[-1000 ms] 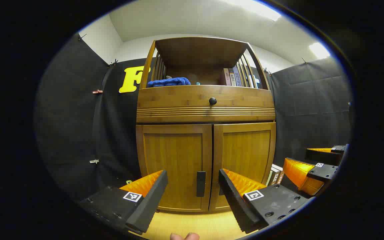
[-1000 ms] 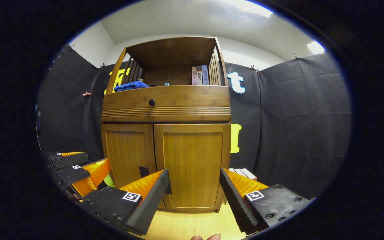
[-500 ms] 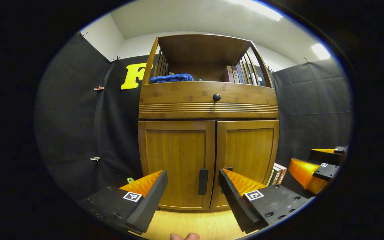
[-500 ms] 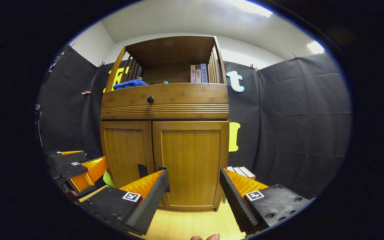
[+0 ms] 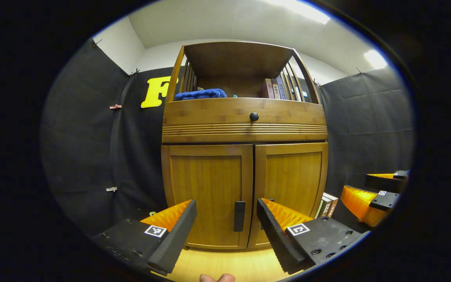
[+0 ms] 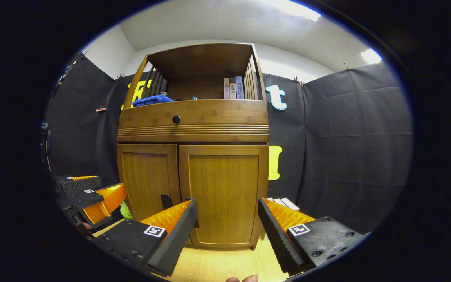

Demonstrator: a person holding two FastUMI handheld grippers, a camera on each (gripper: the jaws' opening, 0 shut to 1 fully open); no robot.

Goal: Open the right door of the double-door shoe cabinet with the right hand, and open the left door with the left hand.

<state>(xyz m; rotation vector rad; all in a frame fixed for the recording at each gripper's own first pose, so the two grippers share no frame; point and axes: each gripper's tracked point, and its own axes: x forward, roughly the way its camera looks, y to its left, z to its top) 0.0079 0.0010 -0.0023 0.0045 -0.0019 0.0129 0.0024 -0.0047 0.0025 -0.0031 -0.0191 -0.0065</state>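
Both doors were shut. In the left gripper view the shoe cabinet sat centre frame, left door and right door meeting at the middle seam. Left door handle, a dark vertical bar, sat at lower centre, lined up in the gap of the left gripper, whose jaws were spread wide with nothing in them and well short of the door. The right gripper was likewise spread and empty; in its own view the right door handle peeked out just behind its left finger at lower centre-left, so it looked offset and probably needed a shift toward the seam. My read: rigid hinged wood panels, light to swing, likely a slight catch to break. The bars look slim and smooth, so pinch each squarely across its width and pull along the hinge arc, not straight back. Room: the handles sit close together, so the fingers could crowd each other at the seam. Books leaned by the cabinet's lower right, near the right door's swing; a small green object sat low beside the left side. The floor in front looked open.
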